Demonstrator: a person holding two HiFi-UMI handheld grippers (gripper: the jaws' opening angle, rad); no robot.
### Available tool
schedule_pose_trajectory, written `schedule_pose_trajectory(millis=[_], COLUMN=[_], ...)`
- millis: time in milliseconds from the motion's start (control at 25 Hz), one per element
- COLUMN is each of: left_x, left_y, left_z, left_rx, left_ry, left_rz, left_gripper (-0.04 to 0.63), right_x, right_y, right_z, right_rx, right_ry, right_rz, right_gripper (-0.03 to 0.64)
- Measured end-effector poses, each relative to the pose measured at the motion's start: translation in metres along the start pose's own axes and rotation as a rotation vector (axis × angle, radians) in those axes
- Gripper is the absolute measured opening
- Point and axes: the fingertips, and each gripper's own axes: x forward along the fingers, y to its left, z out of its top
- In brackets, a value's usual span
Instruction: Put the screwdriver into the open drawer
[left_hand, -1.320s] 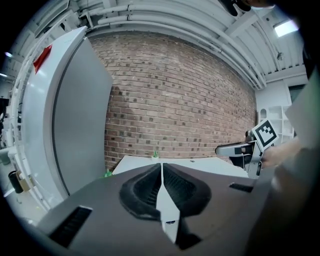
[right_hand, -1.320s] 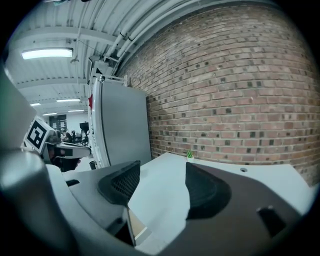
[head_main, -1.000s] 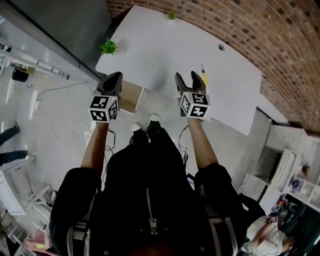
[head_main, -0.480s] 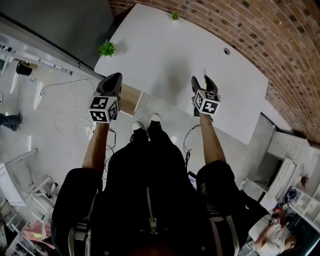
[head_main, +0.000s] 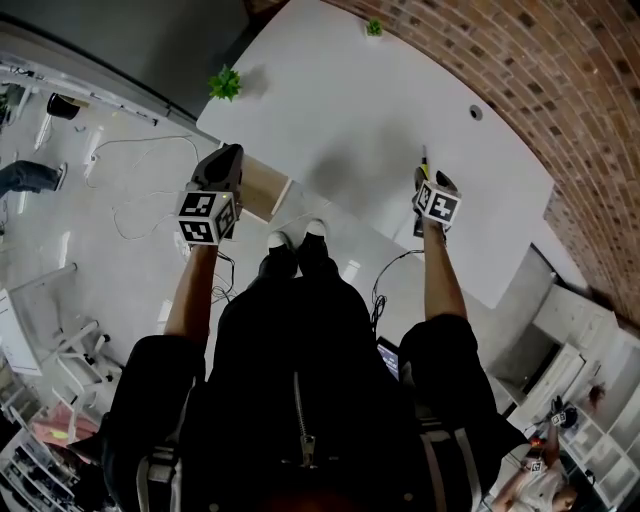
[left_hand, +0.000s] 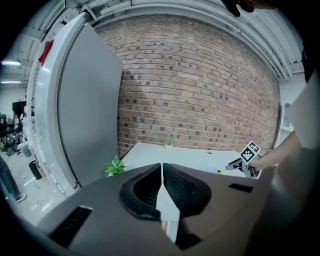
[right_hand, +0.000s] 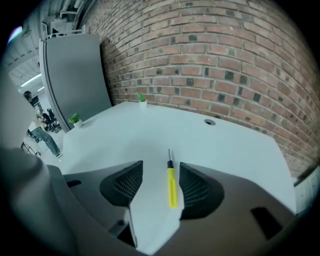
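White table (head_main: 340, 110) against a brick wall (head_main: 560, 90), with a person standing at its near edge and holding one gripper in each hand.

The right gripper (head_main: 428, 182) is tilted down over the table's right part. Its jaws stand apart and have just been closing a little. The screwdriver (right_hand: 172, 186) lies flat on the tabletop between them, nearer the right jaw, with neither pad pressing on it. Its yellow handle points toward the person and its thin metal shaft toward the wall.

The left gripper (head_main: 225, 160) is held off the table's near-left corner. Its jaws are together, with only a hairline slit between the tips and nothing in it.

A light wooden drawer (head_main: 266, 188) stands out open from the table's near edge, just beside the left gripper and well apart from the screwdriver.

A small green plant (head_main: 226, 83) sits at the table's left corner. A second, smaller plant (head_main: 374, 27) sits at the far edge by the wall.
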Motion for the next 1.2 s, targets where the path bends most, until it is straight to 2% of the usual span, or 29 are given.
schedule_pose_trajectory(millis=[240,520,560,720,880,1200], left_x=[-0.010,-0.021,-0.023,-0.029,-0.032,-0.036], left_y=[0.004,0.010,0.010,0.012,0.010,0.018], left_z=[-0.014,-0.028,-0.030,-0.033,-0.034,-0.030], left_rx=[-0.017,-0.037,-0.039,-0.046,-0.048,-0.037], left_ry=[0.029,0.050,0.051,0.053,0.052,0.049], left_rz=[0.063,0.119,0.125,0.143,0.153,0.154], left_gripper=[0.031,0.031,0.031,0.031,0.031,0.031], right_x=[0.034,0.058,0.058,0.058,0.059,0.054], right_y=[-0.012,-0.018,-0.019,-0.018,-0.021,-0.008], right_z=[-0.026,-0.050,-0.051,-0.053,-0.053,-0.044], right_rx=[-0.028,-0.018,-0.016,-0.005,0.002,0.078], right_ry=[0.131,0.244,0.249,0.258,0.278,0.232], right_rz=[0.028,0.044,0.042,0.042,0.038,0.054], right_gripper=[0.235,0.174,0.155,0.145,0.087,0.080])
